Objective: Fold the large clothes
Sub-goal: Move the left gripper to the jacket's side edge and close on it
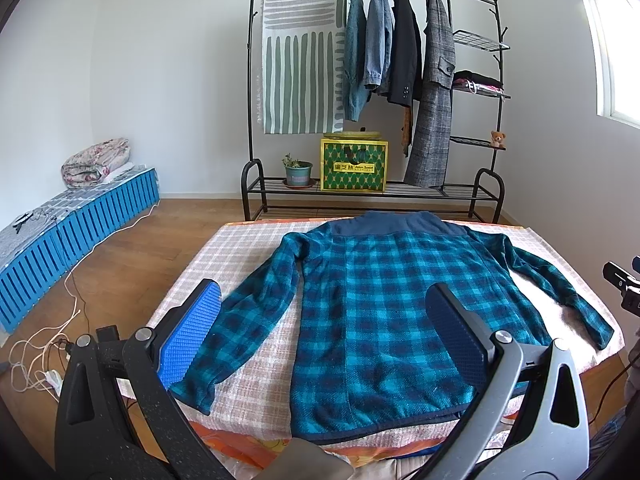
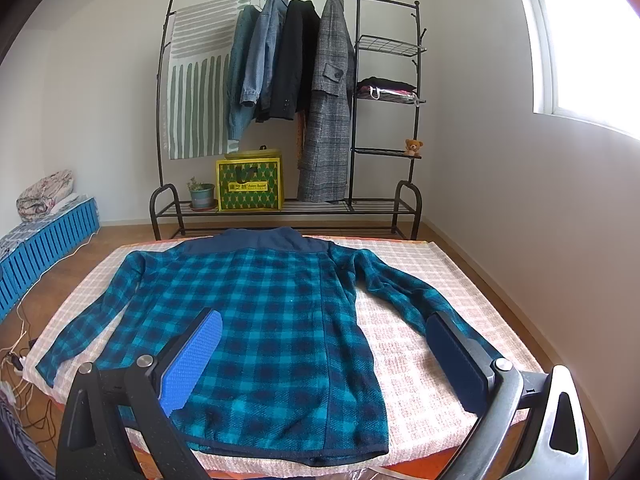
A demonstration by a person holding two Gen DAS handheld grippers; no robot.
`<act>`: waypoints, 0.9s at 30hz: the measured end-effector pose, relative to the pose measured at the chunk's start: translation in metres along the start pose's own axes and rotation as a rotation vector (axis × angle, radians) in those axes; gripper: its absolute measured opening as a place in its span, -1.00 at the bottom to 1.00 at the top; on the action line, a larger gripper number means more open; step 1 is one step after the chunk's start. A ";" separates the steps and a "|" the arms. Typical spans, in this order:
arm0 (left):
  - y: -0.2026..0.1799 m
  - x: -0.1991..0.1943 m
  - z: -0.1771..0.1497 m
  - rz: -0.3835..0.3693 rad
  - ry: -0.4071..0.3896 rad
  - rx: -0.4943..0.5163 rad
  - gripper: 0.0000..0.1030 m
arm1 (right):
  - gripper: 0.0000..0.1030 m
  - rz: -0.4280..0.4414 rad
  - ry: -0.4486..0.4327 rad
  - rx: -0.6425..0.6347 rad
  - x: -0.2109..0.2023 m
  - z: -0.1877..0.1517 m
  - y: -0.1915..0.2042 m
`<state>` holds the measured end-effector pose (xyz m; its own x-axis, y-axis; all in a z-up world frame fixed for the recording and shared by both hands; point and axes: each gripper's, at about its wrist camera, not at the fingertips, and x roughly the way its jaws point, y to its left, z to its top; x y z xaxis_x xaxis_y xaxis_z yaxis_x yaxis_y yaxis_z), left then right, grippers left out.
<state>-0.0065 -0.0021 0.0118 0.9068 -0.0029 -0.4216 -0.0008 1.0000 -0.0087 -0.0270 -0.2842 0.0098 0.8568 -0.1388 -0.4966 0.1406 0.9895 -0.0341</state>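
A teal and navy plaid fleece jacket (image 1: 384, 304) (image 2: 264, 320) lies flat, back side up, on a table covered with a pale checked cloth (image 1: 248, 248) (image 2: 412, 344). Its navy collar points away from me and both sleeves are spread outward. My left gripper (image 1: 324, 312) hovers open above the jacket's near left part and left sleeve, holding nothing. My right gripper (image 2: 324, 332) hovers open above the jacket's near right part, with its right finger (image 2: 456, 356) over the right sleeve's cuff. The hem (image 2: 288, 454) lies at the near table edge.
A black clothes rack (image 1: 376, 92) (image 2: 288, 112) with hanging coats, a yellow-green box (image 1: 354, 166) and a potted plant (image 1: 298, 170) stands behind the table. A blue slatted bench (image 1: 80, 224) with bedding runs along the left wall. Cables (image 1: 44, 344) lie on the wooden floor at left.
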 end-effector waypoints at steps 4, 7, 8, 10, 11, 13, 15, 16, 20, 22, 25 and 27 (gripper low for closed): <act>0.003 0.000 0.000 0.008 0.000 0.006 1.00 | 0.99 -0.006 0.002 -0.002 0.005 0.000 0.004; 0.017 0.007 -0.001 0.018 0.009 -0.001 1.00 | 0.99 -0.012 0.005 -0.008 0.009 0.003 0.010; 0.021 0.010 -0.001 0.024 0.013 -0.002 1.00 | 0.99 -0.017 0.005 -0.013 0.010 0.003 0.012; 0.028 0.017 -0.001 0.033 0.023 -0.002 1.00 | 0.99 -0.018 0.001 -0.021 0.011 0.005 0.016; 0.030 0.029 -0.004 0.042 0.028 0.001 1.00 | 0.99 -0.017 -0.002 -0.024 0.012 0.006 0.019; 0.037 0.036 -0.004 0.059 0.034 0.015 1.00 | 0.99 -0.014 -0.005 -0.029 0.015 0.008 0.024; 0.044 0.046 -0.005 0.075 0.042 0.024 1.00 | 0.99 -0.008 -0.004 -0.032 0.019 0.011 0.028; 0.049 0.050 -0.005 0.083 0.046 0.026 1.00 | 0.99 -0.005 -0.003 -0.033 0.022 0.012 0.030; 0.075 0.076 -0.005 0.112 0.082 0.010 1.00 | 0.99 0.012 0.002 -0.040 0.032 0.016 0.040; 0.092 0.092 -0.008 0.113 0.111 -0.003 1.00 | 0.99 0.021 0.002 -0.046 0.037 0.018 0.047; 0.121 0.119 -0.011 0.123 0.153 -0.044 1.00 | 0.99 0.038 0.002 -0.060 0.046 0.023 0.058; 0.142 0.138 -0.015 0.116 0.164 -0.062 1.00 | 0.99 0.053 0.003 -0.075 0.053 0.025 0.068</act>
<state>0.1117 0.1391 -0.0614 0.8184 0.1063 -0.5647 -0.1323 0.9912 -0.0051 0.0404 -0.2253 0.0034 0.8604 -0.0866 -0.5022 0.0580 0.9957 -0.0723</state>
